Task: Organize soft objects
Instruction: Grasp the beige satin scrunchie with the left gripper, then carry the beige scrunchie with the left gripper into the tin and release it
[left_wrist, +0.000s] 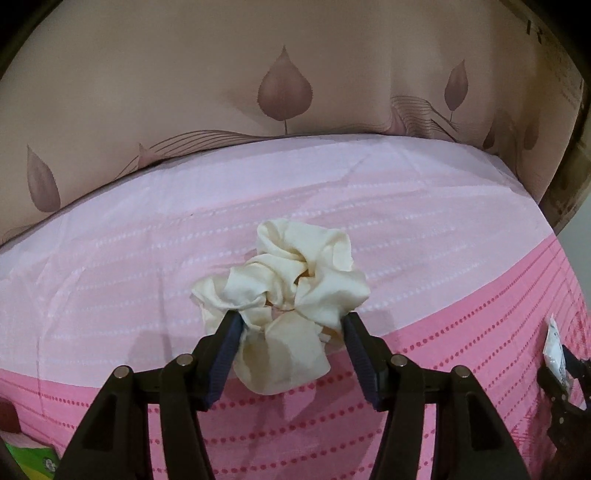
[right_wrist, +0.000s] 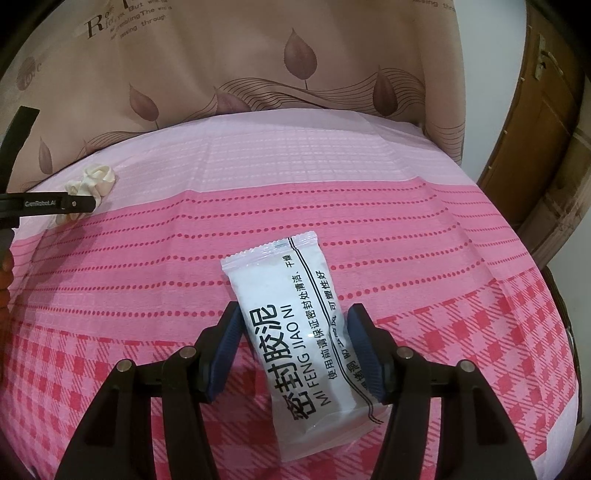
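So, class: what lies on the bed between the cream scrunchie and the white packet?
Nothing: in the right wrist view only bare pink bedsheet separates scrunchie from packet.

Soft cloth, glossy plastic, ribbed pads

Between the left tongs, a cream satin-sheen cloth scrunchie; between the right tongs, a glossy white plastic sachet; beneath both, matt pink woven bedsheet.

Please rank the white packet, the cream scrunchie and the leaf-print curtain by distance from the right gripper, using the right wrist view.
1. White packet: between the right gripper jaws.
2. Cream scrunchie: far left on the bedsheet.
3. Leaf-print curtain: behind the bed.
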